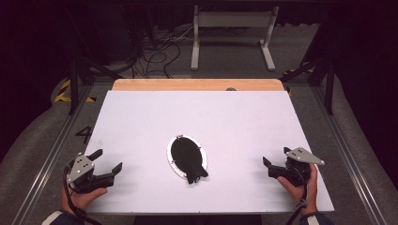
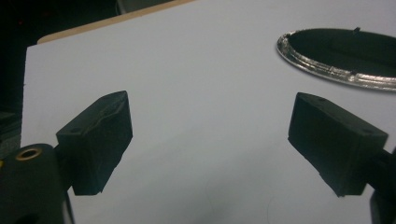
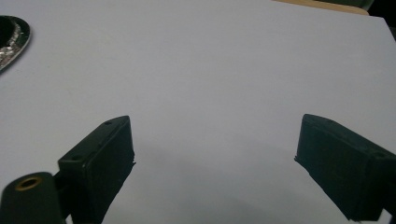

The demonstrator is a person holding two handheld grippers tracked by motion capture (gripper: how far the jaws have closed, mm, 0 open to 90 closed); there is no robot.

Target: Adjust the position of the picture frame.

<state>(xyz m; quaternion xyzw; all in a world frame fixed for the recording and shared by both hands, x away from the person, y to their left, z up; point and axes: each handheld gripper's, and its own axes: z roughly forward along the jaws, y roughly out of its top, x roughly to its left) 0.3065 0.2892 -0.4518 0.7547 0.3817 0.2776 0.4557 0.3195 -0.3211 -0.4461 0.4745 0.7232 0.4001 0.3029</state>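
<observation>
White board [image 1: 141,117] covers nearly all of the table, with a strip of wood [image 1: 197,85] left bare along the far edge.

Starting at the left, I have the left gripper [image 1: 107,161] low over the near-left corner of the board, jaws wide apart and clamped on nothing; in the left gripper view I see only white surface between them. I judge it is parked there on purpose, clear of the work, ready to go in.

At the middle lies the plate [image 1: 174,161], an oval with a bright metallic rim, flat on the board. A black thing [image 1: 188,158] sits on it and hangs over the near-right rim (I cannot tell what it is; it reads as a dark lump with a small tail end). In the left gripper view the plate's rim [image 2: 322,70] shows up and to the right of the jaws, well apart from them, so that gripper would need to travel forward and right to reach it.

At the right, the right gripper [image 1: 276,162] hovers over the near-right part of the board, jaws also spread and empty. Its own view catches the plate's rim [image 3: 14,44] at the far left, again well apart. Both tools flank the plate about evenly, which looks to me like a start pose.
</observation>
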